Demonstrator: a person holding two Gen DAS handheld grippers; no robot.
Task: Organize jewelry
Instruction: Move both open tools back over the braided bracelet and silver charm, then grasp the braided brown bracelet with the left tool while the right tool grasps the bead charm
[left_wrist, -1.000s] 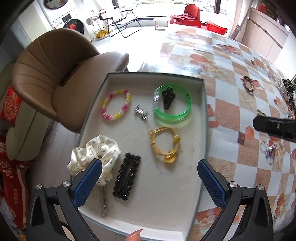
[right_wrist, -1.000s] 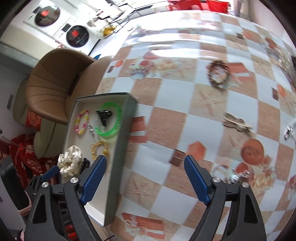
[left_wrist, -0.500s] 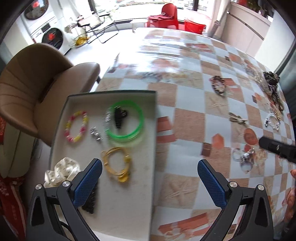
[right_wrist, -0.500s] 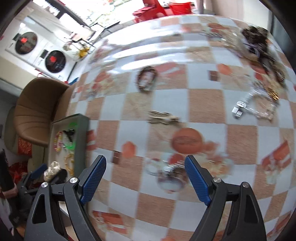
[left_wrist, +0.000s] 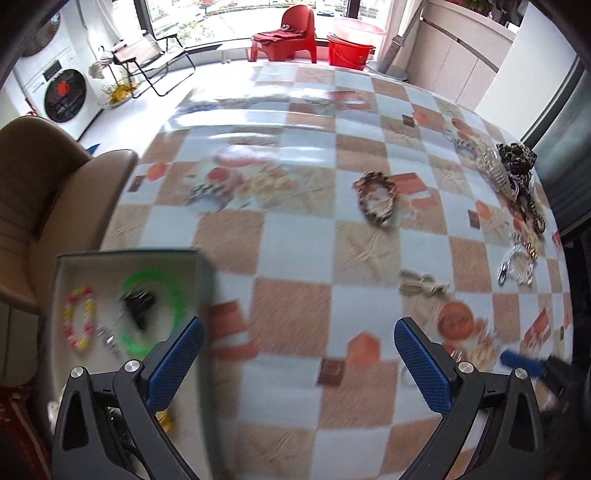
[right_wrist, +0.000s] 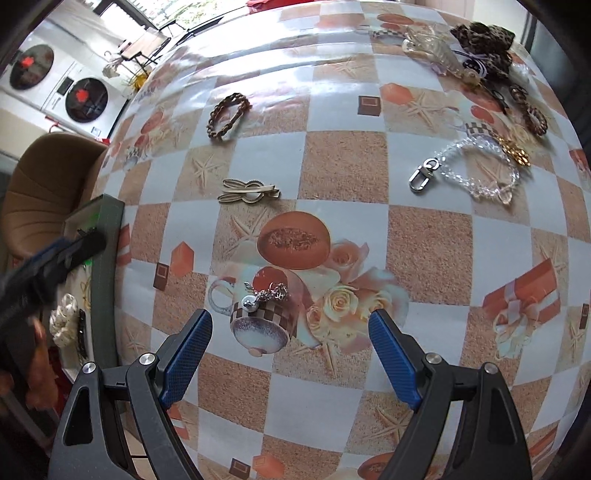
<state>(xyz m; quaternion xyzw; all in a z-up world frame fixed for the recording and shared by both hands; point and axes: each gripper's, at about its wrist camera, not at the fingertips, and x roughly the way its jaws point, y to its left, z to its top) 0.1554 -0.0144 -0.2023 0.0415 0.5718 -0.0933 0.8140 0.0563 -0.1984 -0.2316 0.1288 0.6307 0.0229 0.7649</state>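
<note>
both our grippers hang empty over the checked tablecloth, jewelry scattered ahead

at far left the shallow grey tray holds a pink-and-yellow bead bracelet and a bright green plastic bangle; our left gripper stands released, jaws wide, nothing between; our right gripper likewise spread, with a small silver charm chain on the cloth just beyond its blue pads; farther off lie a beige rabbit-ear hair clip, then a clear bead strap with a metal clasp.
</note>
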